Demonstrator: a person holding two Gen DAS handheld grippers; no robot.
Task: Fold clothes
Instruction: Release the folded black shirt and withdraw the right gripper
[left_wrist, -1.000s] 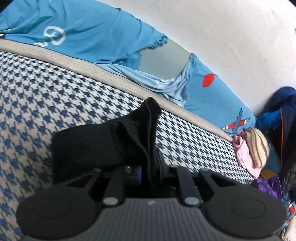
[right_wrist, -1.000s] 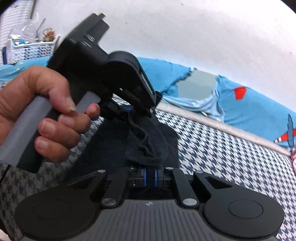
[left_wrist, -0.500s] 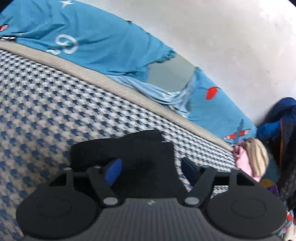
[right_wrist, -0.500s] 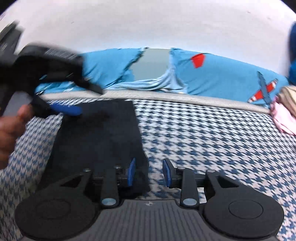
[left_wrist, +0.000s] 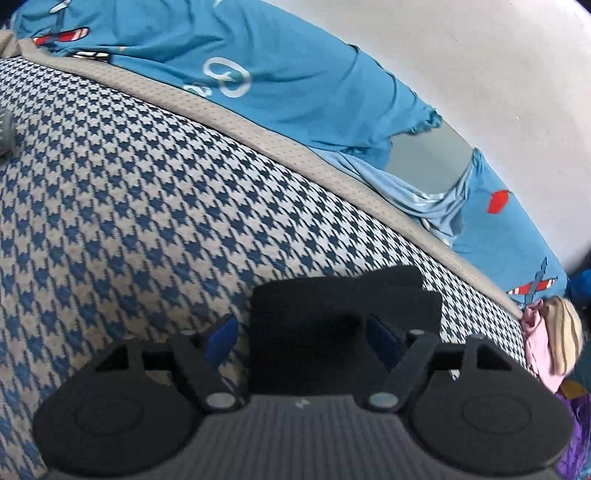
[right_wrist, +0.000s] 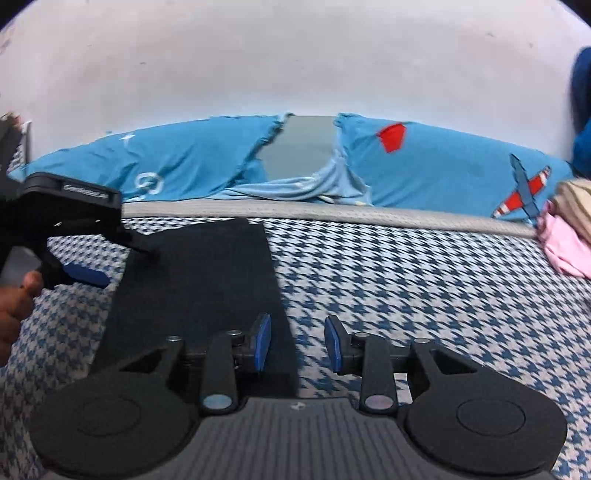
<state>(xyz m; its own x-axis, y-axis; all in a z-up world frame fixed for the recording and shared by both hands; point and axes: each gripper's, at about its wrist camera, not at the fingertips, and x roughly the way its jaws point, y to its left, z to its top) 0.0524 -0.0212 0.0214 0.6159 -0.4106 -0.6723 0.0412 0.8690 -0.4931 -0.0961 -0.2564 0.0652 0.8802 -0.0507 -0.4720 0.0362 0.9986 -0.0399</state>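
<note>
A folded black garment (right_wrist: 195, 280) lies flat on the blue-and-white houndstooth bed (right_wrist: 406, 295). In the left wrist view the garment (left_wrist: 343, 317) lies just ahead of my left gripper (left_wrist: 303, 336), which is open wide above it with blue pads either side. My right gripper (right_wrist: 297, 345) is open and empty at the garment's right near edge. The left gripper (right_wrist: 88, 254) also shows in the right wrist view, held by a hand at the garment's left side.
A blue printed sheet (right_wrist: 443, 173) runs along the white wall behind the bed's beige edge band (left_wrist: 258, 136). A pink and striped pile of clothes (right_wrist: 569, 229) lies at the right, also seen in the left wrist view (left_wrist: 550, 343).
Both grippers were shut on the black garment and held it up. They opened and let it go; it now lies flat, folded. Both grippers drew back a little.
</note>
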